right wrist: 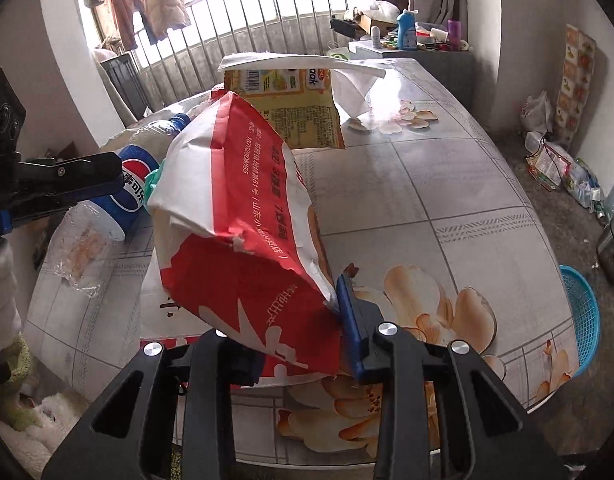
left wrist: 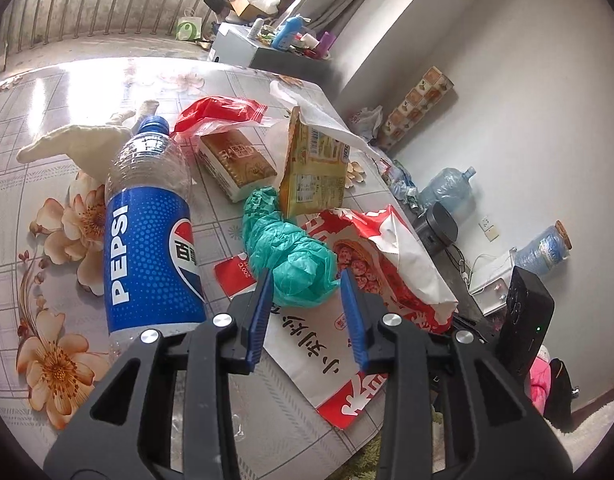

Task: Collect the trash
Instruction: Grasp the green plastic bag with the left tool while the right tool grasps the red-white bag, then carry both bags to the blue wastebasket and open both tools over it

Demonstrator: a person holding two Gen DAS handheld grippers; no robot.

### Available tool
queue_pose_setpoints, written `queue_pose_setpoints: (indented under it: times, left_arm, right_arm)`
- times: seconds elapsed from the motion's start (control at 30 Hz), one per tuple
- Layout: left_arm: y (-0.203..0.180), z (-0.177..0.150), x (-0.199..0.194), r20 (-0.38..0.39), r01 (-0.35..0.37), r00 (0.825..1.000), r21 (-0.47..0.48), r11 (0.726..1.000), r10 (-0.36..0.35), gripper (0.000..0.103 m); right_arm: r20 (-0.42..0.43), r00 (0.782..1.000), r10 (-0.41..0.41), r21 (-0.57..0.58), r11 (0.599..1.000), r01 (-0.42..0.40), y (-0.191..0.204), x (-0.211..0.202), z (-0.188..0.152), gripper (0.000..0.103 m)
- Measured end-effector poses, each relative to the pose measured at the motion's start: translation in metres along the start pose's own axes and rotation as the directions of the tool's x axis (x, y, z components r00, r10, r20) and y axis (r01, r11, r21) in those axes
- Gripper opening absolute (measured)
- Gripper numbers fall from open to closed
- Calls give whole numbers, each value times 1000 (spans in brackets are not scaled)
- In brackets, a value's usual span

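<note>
Item: red-and-white paper food bag point(right wrist: 243, 216); your right tool point(right wrist: 307, 344) is gripping its torn edge, left tool point(left wrist: 307, 300) gaping around crumpled green plastic point(left wrist: 291, 256) beside it. Risk: tearing.

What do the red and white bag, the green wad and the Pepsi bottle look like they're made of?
Red and white bag: probably matte paper, with torn fibrous edges and stiff creases.
Green wad: thin, slightly translucent plastic film, finely crinkled.
Pepsi bottle: clear glossy plastic with a printed label sleeve.

Bare table point(right wrist: 447, 184) right of red-and-white bag point(right wrist: 235, 216). Left side blocked: Pepsi bottle point(left wrist: 151, 240), green bag point(left wrist: 291, 256), upright yellow packet point(left wrist: 315, 172).
</note>
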State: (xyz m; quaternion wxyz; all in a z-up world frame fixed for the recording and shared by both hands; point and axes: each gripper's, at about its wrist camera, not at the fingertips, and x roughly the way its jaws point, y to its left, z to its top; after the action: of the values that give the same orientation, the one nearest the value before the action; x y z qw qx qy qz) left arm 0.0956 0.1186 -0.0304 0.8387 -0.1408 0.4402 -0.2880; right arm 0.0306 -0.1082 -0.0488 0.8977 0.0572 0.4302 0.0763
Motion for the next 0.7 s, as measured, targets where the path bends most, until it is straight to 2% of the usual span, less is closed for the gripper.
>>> queue_pose_setpoints:
  times: [0.03, 0.1, 0.3, 0.47, 0.7]
  left_arm:
    - [-1, 1, 2, -5, -6, 1000, 2, 1000, 6, 37]
    - [-3, 4, 6, -12, -22, 1000, 1, 1000, 22, 49]
    - [-14, 15, 26, -33, -73, 997, 29, 997, 74, 64]
    - [-31, 21, 48, -70, -99, 992, 81, 992, 104, 68]
    - [-50, 22, 66, -132, -84, 986, 110, 990, 98, 68]
  right_arm:
    - [2, 1000, -9, -3, 1000, 9, -2, -1, -1, 12]
    - [12, 999, -34, -2, 999, 34, -8, -5, -3, 11]
    - [52, 994, -101, -11, 995, 101, -26, -20, -9, 10]
    - [57, 994, -96, 17, 995, 96, -35, -22, -12, 10]
    - [68, 993, -101, 33, 995, 99, -44, -26, -16, 10]
